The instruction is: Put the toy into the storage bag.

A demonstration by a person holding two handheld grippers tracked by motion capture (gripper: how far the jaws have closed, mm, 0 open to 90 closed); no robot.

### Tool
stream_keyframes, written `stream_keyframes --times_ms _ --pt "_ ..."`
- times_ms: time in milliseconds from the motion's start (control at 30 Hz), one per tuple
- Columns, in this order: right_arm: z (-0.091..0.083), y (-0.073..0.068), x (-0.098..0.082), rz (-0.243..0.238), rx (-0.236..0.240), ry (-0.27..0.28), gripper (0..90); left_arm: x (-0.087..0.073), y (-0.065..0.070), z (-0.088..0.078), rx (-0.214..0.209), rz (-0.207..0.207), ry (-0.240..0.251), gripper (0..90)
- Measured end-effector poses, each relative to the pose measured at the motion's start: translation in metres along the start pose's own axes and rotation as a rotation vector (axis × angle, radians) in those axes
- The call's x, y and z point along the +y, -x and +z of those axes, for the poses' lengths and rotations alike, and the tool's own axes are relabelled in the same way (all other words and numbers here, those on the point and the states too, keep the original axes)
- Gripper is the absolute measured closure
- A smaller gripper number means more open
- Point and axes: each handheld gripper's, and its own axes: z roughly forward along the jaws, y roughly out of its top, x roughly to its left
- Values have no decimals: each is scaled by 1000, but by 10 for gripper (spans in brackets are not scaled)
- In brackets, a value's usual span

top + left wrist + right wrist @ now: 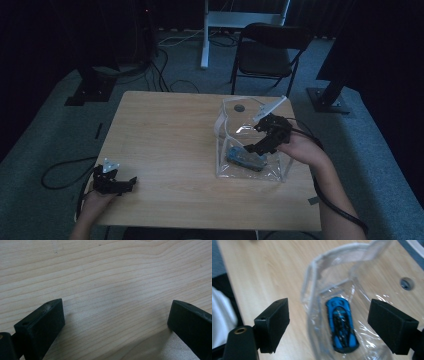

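Black jaws of the right gripper [328,327] stand spread wide above the mouth of the clear plastic bag [235,131], which sits near the bench's [165,145] right edge, and the blue toy car [342,325] lies flat on the bag's bottom between them, held by nothing. Judging by this, the car is either just dropped or about to be fetched, so the gripper should travel straight up or down without snagging the soft rim. Near the front left corner, the left gripper [116,182] rests low over bare wood, jaws apart and empty.
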Motion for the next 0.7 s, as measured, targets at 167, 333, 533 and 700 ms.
stream_keyframes --times_ms 167,333,533,700 --pt "-6 -12 1 -23 34 41 169 0 0 0 0 0 0 15" --pt "-7 -29 0 -55 51 54 169 0 0 0 0 0 0 15" --pt "-2 -46 -7 -75 73 70 169 0 0 0 -1 -5 0 15" --pt "5 -52 -13 -78 84 67 168 0 0 0 0 -5 3 15"
